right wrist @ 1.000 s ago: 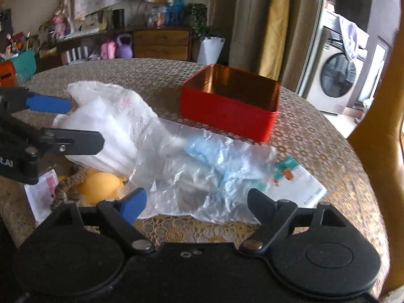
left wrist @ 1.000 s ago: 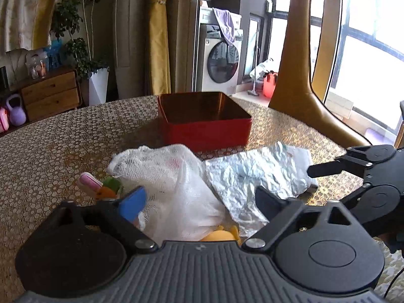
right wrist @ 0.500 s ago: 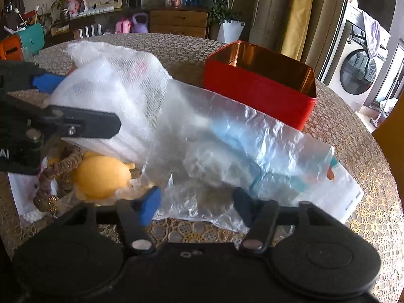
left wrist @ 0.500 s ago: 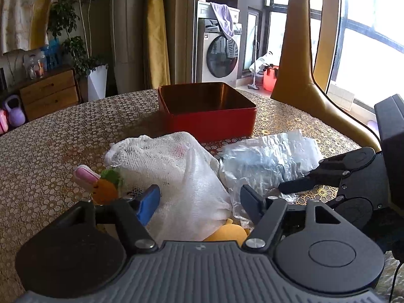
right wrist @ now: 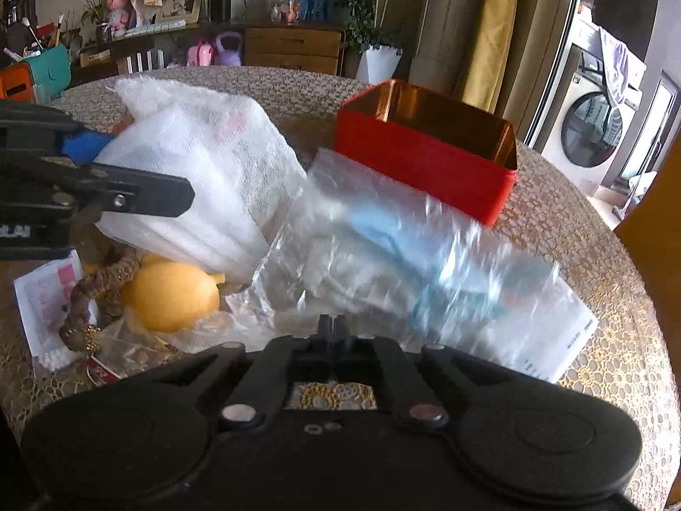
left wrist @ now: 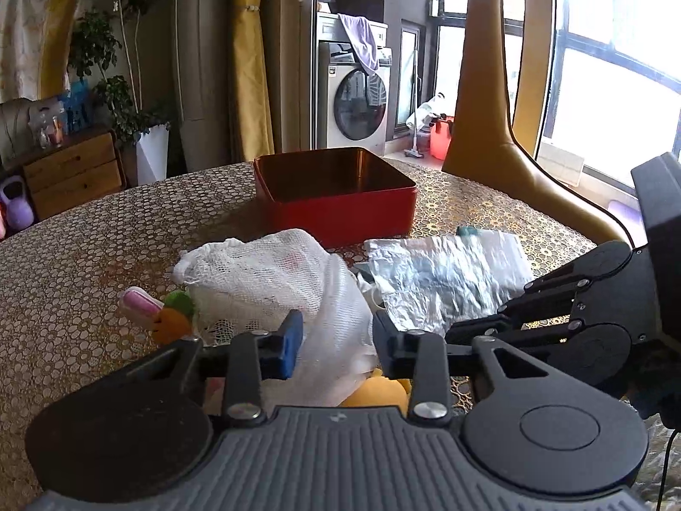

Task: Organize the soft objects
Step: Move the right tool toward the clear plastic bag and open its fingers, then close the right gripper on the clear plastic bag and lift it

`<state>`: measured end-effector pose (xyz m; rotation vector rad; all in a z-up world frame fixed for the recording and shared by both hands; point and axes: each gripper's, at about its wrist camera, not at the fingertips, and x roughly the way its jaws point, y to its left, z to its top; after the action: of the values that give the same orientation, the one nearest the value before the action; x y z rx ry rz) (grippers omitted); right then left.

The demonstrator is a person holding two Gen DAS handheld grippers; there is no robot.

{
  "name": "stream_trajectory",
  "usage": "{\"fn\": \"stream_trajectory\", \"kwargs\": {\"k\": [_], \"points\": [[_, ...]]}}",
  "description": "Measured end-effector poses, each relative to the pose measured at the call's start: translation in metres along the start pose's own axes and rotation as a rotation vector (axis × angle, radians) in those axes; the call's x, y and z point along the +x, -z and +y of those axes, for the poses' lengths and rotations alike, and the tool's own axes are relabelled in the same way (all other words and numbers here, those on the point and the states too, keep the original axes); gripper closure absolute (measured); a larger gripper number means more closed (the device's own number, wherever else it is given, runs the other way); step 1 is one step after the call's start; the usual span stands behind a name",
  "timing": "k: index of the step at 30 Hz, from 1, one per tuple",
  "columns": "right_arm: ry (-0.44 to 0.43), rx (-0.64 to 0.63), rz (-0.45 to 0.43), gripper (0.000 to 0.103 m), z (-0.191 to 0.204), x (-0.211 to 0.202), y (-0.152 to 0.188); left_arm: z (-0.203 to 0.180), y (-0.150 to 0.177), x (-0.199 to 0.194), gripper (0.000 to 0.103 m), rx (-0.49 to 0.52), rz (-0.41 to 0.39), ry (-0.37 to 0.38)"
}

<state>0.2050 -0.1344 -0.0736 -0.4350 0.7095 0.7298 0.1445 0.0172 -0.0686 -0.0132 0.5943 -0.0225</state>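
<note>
The right gripper [right wrist: 334,327] has just been closing, and its fingers now meet on the near edge of a crinkled clear plastic bag [right wrist: 396,251] with pale blue contents, which lies on the bench [right wrist: 596,230] in front of an open red square tin [right wrist: 425,149]. The left gripper [left wrist: 336,340] has also just been closing; its blue-padded and black fingers [left wrist: 289,343] press on the near flank of a white mesh pouch [left wrist: 272,281], which lies just left of the plastic bag. A round yellow soft toy [right wrist: 170,294] sits beneath the pouch's near edge, beside a brown beaded cord [right wrist: 85,298] and a small white packet [right wrist: 42,298]. Left of the pouch lies a small plush carrot [left wrist: 172,323] with a pink-and-white piece [left wrist: 138,303] touching it. The bench carries a gold lace-patterned cloth.
</note>
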Motion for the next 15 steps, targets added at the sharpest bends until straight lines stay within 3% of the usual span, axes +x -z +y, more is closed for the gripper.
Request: {"fn": "stream_trajectory", "kwargs": {"k": [6,8,12,15], "points": [[-0.006,0.002,-0.035,0.100,-0.004,-0.010,-0.004,-0.001,-0.002,0.001,0.071,-0.007,0.006,0.017],[-0.022,0.000,-0.033,0.089,-0.005,-0.014,-0.002,-0.001,-0.001,0.001,0.071,0.000,0.008,0.008],[-0.022,-0.015,-0.021,0.082,-0.009,-0.014,0.001,-0.003,-0.001,0.004,0.071,0.002,0.021,-0.018],[-0.003,-0.010,-0.021,0.069,-0.016,-0.014,0.003,-0.001,-0.003,0.004,0.071,-0.017,0.019,0.012]]}}
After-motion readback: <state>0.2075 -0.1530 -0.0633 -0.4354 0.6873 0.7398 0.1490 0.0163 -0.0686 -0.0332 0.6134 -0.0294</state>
